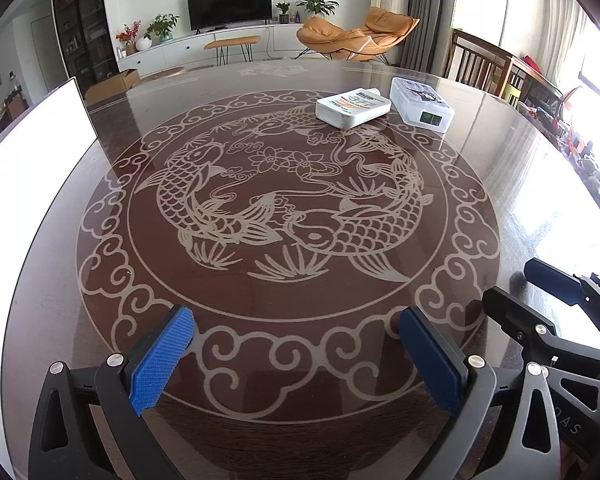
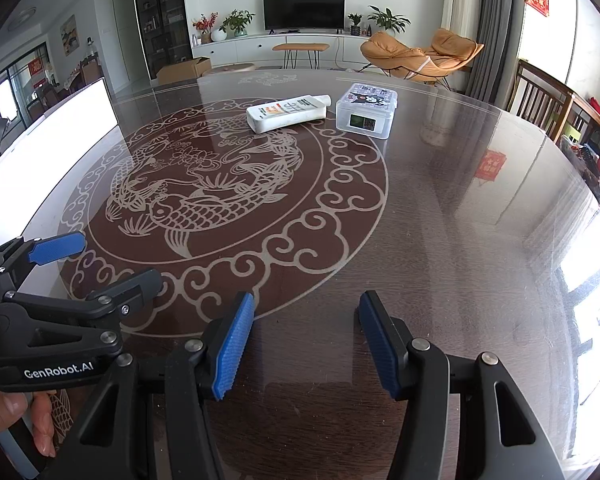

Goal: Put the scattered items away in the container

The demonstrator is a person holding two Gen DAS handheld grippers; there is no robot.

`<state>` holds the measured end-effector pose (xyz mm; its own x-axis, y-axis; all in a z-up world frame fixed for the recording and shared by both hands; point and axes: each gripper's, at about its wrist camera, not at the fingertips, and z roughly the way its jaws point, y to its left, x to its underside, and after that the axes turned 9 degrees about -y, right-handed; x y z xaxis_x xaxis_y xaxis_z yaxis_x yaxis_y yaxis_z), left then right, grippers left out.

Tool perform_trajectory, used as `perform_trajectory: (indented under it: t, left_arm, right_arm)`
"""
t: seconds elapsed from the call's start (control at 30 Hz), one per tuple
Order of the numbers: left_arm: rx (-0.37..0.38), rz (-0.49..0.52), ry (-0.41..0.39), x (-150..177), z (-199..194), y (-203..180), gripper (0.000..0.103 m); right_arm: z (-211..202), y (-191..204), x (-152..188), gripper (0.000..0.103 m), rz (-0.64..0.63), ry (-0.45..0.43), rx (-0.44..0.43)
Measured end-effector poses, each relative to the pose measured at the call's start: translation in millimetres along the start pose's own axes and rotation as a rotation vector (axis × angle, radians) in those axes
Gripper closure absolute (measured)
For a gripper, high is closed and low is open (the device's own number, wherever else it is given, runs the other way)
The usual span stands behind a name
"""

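A white squeeze bottle (image 1: 354,107) (image 2: 288,113) lies on its side at the far side of the round table. Just right of it stands a clear plastic box (image 1: 420,104) (image 2: 366,110) with a cartoon lid, shut. My left gripper (image 1: 296,356) hovers open over the near rim of the fish pattern, with nothing between its blue pads. My right gripper (image 2: 306,344) is also open and empty, close beside the left one on its right. Each shows in the other's view: the right gripper (image 1: 532,300) and the left gripper (image 2: 100,266). Both are far from the bottle and box.
The dark glass-topped table (image 1: 260,300) (image 2: 460,220) bears a pale fish-and-cloud pattern. A bright white, overexposed flat-sided object (image 1: 32,152) (image 2: 60,148) stands at its left edge. Wooden chairs (image 1: 480,64) (image 2: 540,92) line the far right. A hand (image 2: 16,412) holds the left gripper's handle.
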<state>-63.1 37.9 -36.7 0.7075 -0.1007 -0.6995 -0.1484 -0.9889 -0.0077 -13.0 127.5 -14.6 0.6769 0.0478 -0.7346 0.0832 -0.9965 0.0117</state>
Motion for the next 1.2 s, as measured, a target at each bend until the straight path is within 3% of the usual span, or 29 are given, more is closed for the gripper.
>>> perform_trajectory:
  t: [0.8, 1.07, 1.2]
  left_arm:
    - [-0.006, 0.008, 0.004, -0.8, 0.6, -0.3, 0.000]
    - [0.181, 0.201, 0.036, -32.8, 26.0, 1.9, 0.000]
    - [0.309, 0.349, 0.071, -63.1, 51.3, -4.8, 0.000]
  right_arm:
    - [0.4, 0.2, -0.4, 0.047, 0.000, 0.000, 0.000]
    - [-1.6, -2.0, 0.3, 0.047, -0.001, 0.000, 0.001]
    - [-1.7, -1.8, 0.2, 0.047, -0.002, 0.000, 0.001]
